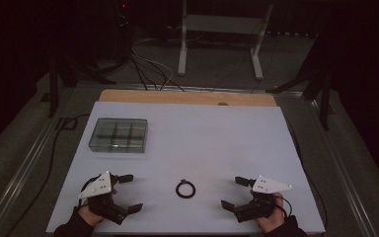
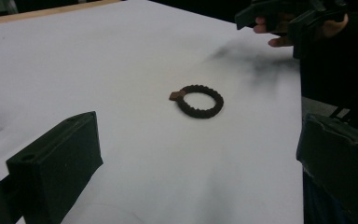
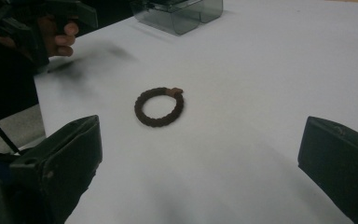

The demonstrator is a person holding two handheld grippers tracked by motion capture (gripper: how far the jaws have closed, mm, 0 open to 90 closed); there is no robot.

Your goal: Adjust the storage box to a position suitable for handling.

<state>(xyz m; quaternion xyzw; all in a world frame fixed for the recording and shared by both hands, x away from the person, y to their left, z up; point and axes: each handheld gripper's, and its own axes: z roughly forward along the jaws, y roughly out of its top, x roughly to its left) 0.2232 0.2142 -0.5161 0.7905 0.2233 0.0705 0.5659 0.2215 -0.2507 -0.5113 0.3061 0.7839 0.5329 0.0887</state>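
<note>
The clear box (image 3: pixel 179 14) is cut off by the right gripper view's top edge.

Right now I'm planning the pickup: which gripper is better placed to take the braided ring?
Left, marginally. The ring lies between both open grippers; the left gripper sits slightly nearer than the right gripper, beside the clear box.

Left gripper (image 1: pixel 126 192) sits lower left of the high view, hand-held, jaws spread wide, empty, aimed toward frame centre. Right gripper (image 1: pixel 235 192) lower right mirrors it: jaws wide apart, empty, hand behind at the bottom edge.
</note>
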